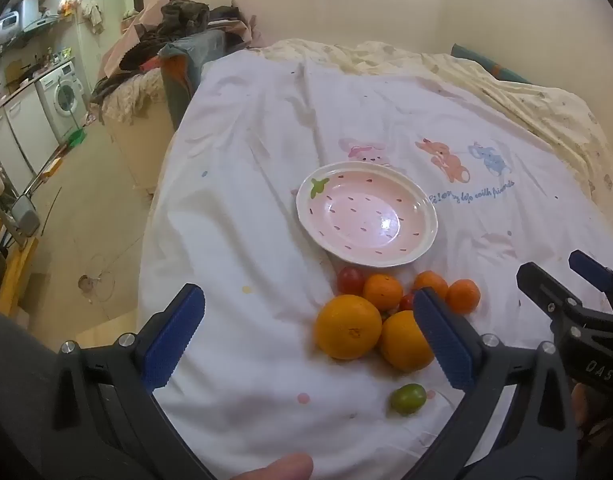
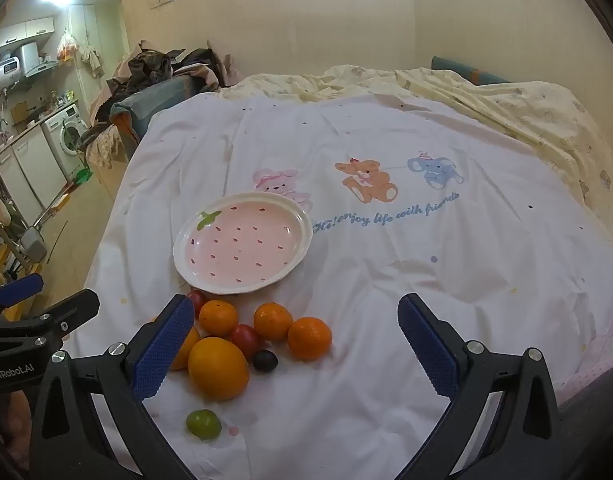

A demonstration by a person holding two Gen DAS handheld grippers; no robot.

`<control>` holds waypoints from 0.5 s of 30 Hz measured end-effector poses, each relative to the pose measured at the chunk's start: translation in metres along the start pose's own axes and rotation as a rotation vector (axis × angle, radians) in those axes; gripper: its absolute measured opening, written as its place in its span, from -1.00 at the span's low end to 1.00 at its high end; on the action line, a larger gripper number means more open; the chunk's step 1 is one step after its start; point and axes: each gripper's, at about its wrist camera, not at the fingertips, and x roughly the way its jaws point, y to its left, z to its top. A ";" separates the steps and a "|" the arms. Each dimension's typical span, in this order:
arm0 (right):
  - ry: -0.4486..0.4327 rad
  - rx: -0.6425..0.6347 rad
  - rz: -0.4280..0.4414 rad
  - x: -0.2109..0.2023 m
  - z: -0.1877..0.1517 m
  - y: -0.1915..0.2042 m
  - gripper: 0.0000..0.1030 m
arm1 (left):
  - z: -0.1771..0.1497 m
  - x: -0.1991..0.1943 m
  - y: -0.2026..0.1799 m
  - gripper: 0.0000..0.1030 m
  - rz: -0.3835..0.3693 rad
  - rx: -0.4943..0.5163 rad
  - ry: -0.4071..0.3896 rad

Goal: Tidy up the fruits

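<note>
White bedding [image 1: 246, 208] covers the bed in the left wrist view, bearing an empty plate [image 1: 366, 214] with oranges [image 1: 348, 332] heaped just before it, likely awaiting transfer; the left gripper [image 1: 306, 340] hangs wide open above them. From the right wrist view, the right gripper [image 2: 296, 344] also gapes, empty, over the fruit; a green one [image 2: 203, 423] lies apart, nearest the camera.

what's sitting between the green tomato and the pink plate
The fruit cluster: two big oranges, three small oranges, red tomatoes and a dark one. The right wrist view shows it, green tomato nearest, plate beyond.
</note>
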 end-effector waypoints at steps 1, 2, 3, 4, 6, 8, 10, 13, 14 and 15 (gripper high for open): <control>0.002 0.000 0.002 0.000 -0.001 0.000 1.00 | 0.000 0.000 0.000 0.99 -0.001 0.000 0.000; 0.003 0.000 0.003 0.000 -0.001 -0.001 1.00 | 0.000 0.000 0.000 0.99 -0.003 0.000 0.001; 0.003 0.000 0.005 0.000 -0.002 -0.001 1.00 | 0.000 -0.001 0.000 0.99 -0.006 -0.001 0.001; 0.006 -0.004 -0.001 0.002 0.000 0.001 1.00 | 0.000 -0.001 0.000 0.99 -0.008 -0.002 0.000; 0.006 -0.007 -0.005 0.002 0.002 0.001 1.00 | 0.000 -0.001 0.000 0.99 -0.006 -0.002 0.007; 0.004 -0.010 -0.007 0.001 0.001 0.001 1.00 | 0.000 -0.001 0.001 0.99 -0.006 -0.004 0.009; 0.007 -0.011 -0.006 0.001 0.001 0.002 1.00 | 0.000 -0.001 0.000 0.99 -0.003 -0.003 0.009; 0.004 -0.010 -0.003 0.001 0.000 0.001 1.00 | 0.000 -0.001 0.000 0.99 -0.003 -0.004 0.008; 0.003 -0.010 -0.003 0.001 0.000 0.001 1.00 | 0.000 -0.001 0.000 0.99 -0.003 -0.004 0.008; 0.004 -0.010 -0.002 0.001 0.000 0.001 1.00 | 0.000 -0.001 0.000 0.99 -0.003 -0.004 0.009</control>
